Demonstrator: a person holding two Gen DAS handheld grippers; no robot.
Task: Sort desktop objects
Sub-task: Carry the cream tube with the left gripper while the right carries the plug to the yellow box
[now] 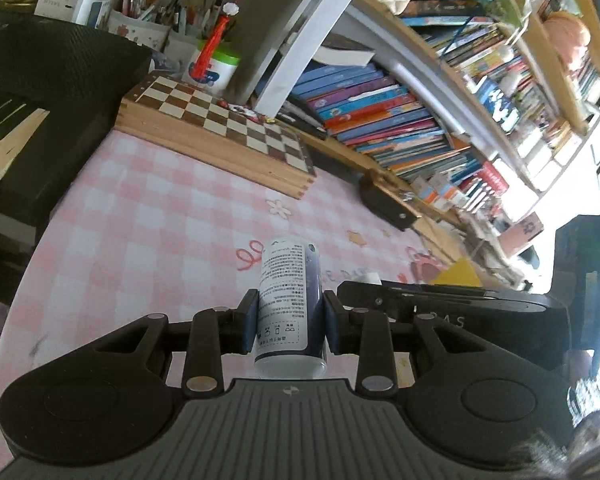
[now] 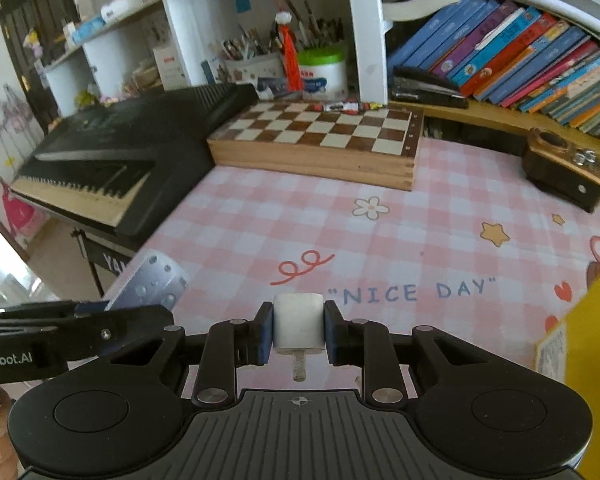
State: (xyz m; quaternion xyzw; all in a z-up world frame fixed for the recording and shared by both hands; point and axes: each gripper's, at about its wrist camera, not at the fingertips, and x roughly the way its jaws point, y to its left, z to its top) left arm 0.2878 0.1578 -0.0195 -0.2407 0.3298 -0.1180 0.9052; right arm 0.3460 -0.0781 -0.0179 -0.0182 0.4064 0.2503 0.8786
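The left gripper [image 1: 288, 320] is clamping a small white bottle [image 1: 290, 304] with dense printed text, its blue pads pressing on both sides of the body. The bottle is hanging clear above the pink checked tablecloth [image 1: 148, 240], on the near side of the wooden chessboard box [image 1: 220, 120], its far end tilting away from the camera. In the right wrist view the same bottle [image 2: 152, 284] is showing at the lower left, poking out past the left gripper's black body.

The right gripper [image 2: 299, 330] is squeezing a white plug adapter [image 2: 299, 322] between its blue pads, with a short metal prong sticking out toward the camera. The adapter is sitting above the tablecloth [image 2: 420, 220], nearer the camera than the chessboard box [image 2: 320, 140] and just left of the "NICE DAY" lettering [image 2: 412, 292]. A black keyboard [image 2: 112, 160] is lying left of the chessboard box, touching or nearly touching its left end. A yellow box [image 2: 592, 340] is filling the right edge.
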